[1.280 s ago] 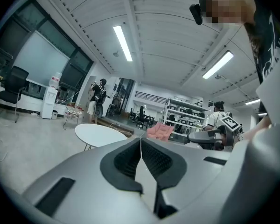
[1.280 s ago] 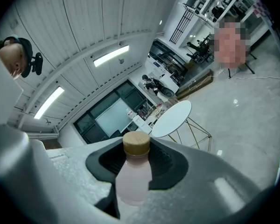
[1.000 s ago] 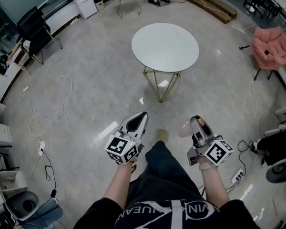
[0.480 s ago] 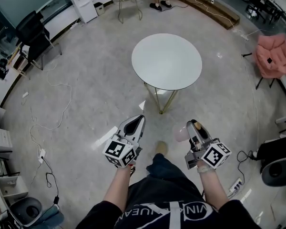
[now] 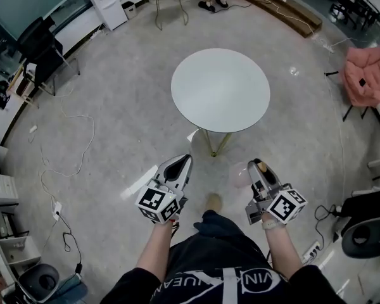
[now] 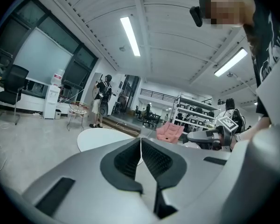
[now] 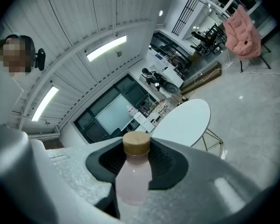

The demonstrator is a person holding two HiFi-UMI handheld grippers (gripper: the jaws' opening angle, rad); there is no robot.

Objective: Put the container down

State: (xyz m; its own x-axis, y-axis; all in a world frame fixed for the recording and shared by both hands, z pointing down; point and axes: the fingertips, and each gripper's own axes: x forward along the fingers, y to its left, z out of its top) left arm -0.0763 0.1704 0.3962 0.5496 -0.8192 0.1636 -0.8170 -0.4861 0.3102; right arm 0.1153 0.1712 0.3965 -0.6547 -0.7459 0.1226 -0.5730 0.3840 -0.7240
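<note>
Pink and smooth-sided, the bottle (image 7: 132,183) is sitting in the right gripper (image 5: 258,168), whose jaws are clamping it high up, around the shoulder just under its wooden cap (image 7: 136,143), so we are holding most of its body outside the grip. That is the first thing we are worrying about: with so little of the bottle between the pads, a quick swing or a knock could be making it pivot or slide out and drop to the floor (image 5: 114,106). In the head view its body is showing at the inner side of the gripper, so we are judging that it is lying sideways and not upright. Opening the jaws like that would be letting it roll, and the round white table (image 5: 220,90) ahead is offering no edge to stop it. The table is also well apart from both grippers, so letting go now would be sending the bottle straight down. Its top is resting on thin wire legs (image 5: 215,141), and pressing down hard or bumping the rim could be rocking it as we are setting the base down. The left gripper (image 5: 177,164) is empty, its jaws together with nothing between them, so it is giving no support if the bottle tips
</note>
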